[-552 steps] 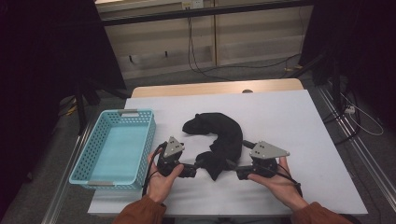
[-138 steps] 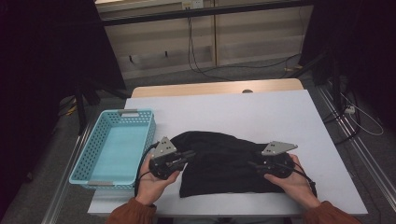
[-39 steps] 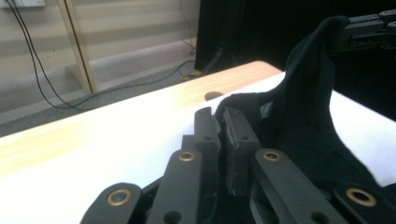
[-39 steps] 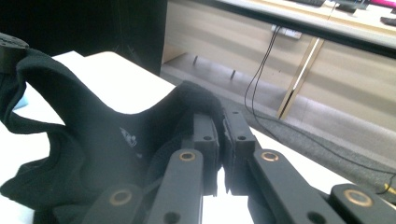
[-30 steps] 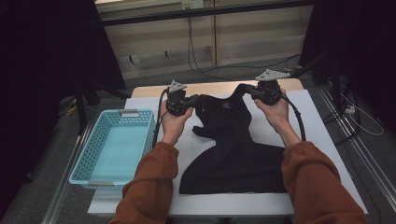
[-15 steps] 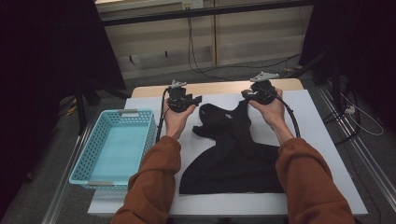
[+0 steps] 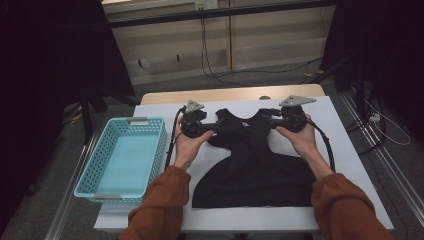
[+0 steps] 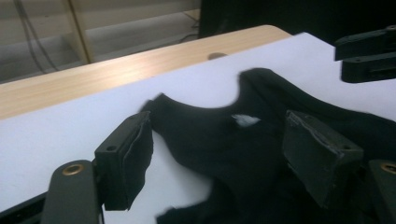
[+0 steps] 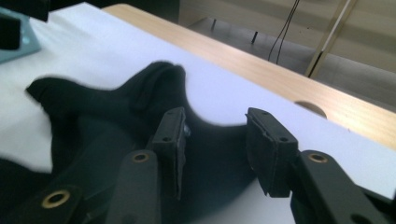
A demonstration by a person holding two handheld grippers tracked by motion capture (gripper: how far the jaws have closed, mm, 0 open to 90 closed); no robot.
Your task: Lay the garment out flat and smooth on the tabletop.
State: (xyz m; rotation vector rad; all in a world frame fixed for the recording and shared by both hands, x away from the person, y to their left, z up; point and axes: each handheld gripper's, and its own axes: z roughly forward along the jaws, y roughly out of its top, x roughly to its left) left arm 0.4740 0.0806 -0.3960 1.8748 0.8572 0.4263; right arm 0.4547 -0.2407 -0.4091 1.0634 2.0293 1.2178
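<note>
Left gripper (image 7: 216, 126) fingers opening wide, right gripper (image 7: 263, 117) fingers narrowing, nothing clamped.

The black garment (image 7: 252, 157), bunched in a heap at first, now lies spread flat, its straps at the far end. A second ago both grippers held those straps lifted; now the left gripper (image 7: 218, 125) and right gripper (image 7: 266, 118) sit lower, their jaws apart, straps released onto the table (image 7: 165, 210).

Dim room, soft overhead light, slight blur in close-ups, dark bkgd.
</note>
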